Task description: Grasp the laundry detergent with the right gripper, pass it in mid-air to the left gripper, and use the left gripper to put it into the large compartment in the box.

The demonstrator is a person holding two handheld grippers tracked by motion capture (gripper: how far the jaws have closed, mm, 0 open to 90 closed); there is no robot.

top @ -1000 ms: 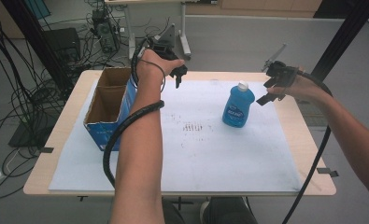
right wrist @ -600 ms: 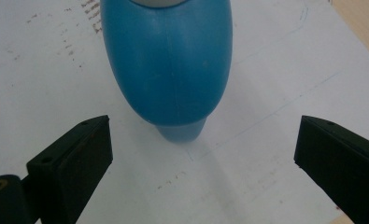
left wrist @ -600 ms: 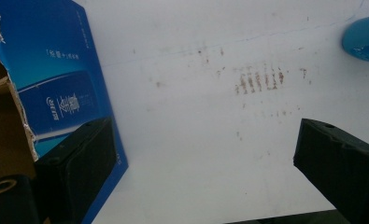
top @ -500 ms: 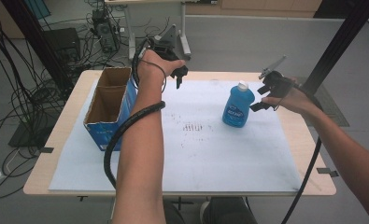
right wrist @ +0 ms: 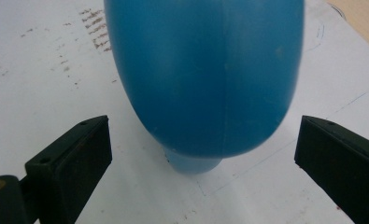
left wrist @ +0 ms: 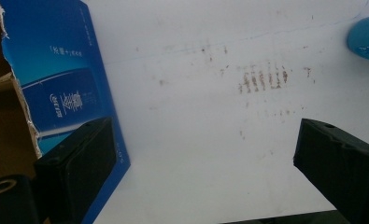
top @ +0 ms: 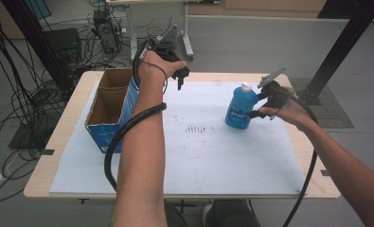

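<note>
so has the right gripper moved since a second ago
Yes. In the high view the right gripper has moved left from the table's right edge up to the standing blue bottle, jaws open on either side of it.

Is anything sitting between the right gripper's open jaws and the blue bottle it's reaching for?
Nothing visible. In the right gripper view the blue bottle stands directly ahead of the right gripper, its jaws spread wide either side of it, with bare white sheet below.

Right tool (top: 256, 108) moved in beside blue bottle (top: 239, 108), jaws now flanking it
</note>
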